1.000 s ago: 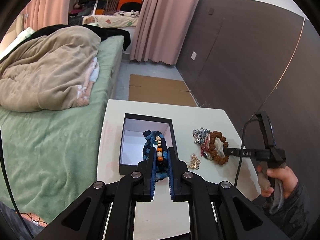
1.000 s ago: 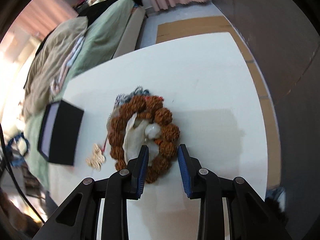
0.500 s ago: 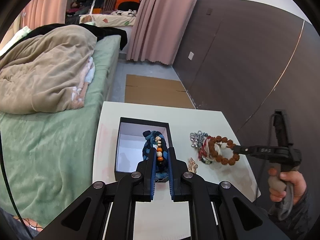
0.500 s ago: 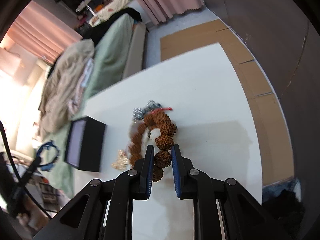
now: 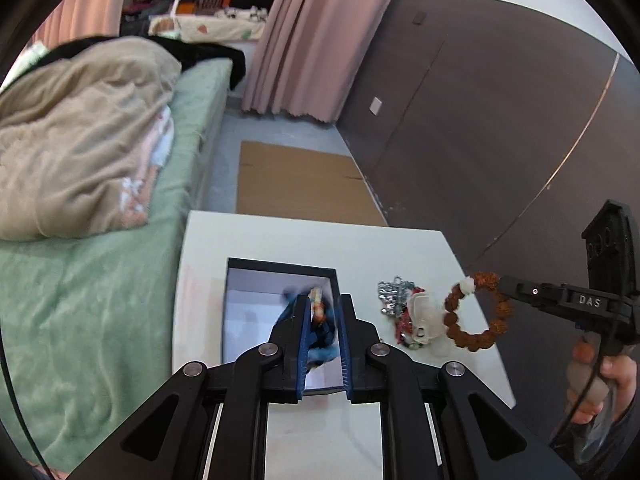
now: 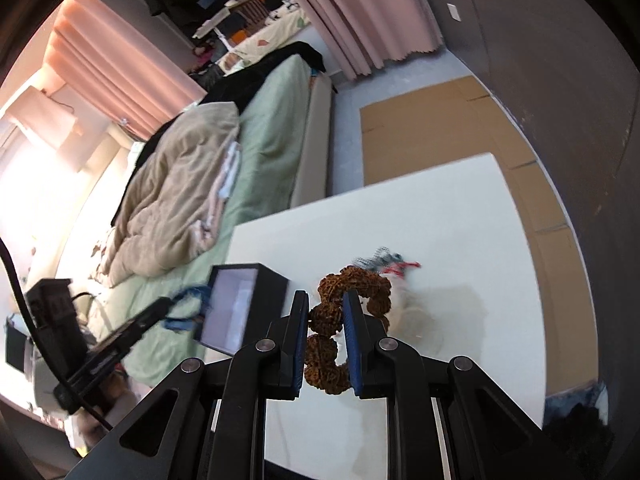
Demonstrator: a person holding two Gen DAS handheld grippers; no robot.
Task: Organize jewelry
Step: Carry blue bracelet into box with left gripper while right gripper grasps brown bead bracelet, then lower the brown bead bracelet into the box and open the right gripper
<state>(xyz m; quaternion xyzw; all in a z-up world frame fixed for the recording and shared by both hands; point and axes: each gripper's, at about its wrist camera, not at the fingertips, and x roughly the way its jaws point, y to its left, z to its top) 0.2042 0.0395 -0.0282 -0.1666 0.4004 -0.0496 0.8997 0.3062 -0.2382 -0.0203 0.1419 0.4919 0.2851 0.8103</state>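
Note:
A black jewelry box (image 5: pixel 240 312) with a white inside stands on the white table (image 5: pixel 304 240); it also shows in the right wrist view (image 6: pixel 244 308). My left gripper (image 5: pixel 323 312) is shut on a blue braided bracelet (image 5: pixel 320 344) with orange and white beads, held over the box. My right gripper (image 6: pixel 326 312) is shut on a brown bead bracelet (image 6: pixel 324 344), lifted clear of the table, also seen in the left wrist view (image 5: pixel 476 312). A pile of jewelry (image 5: pixel 408 312) lies on the table right of the box.
A bed with green sheet and beige blanket (image 5: pixel 80 152) runs along the table's left side. A dark wall (image 5: pixel 480 120) stands to the right. Flat cardboard (image 5: pixel 296 184) lies on the floor beyond the table. The table's right edge (image 5: pixel 480 304) is near the pile.
My right gripper closed on the brown bead bracelet and lifted it off the pile. My left gripper rose and tilted a little with the blue bracelet over the box.

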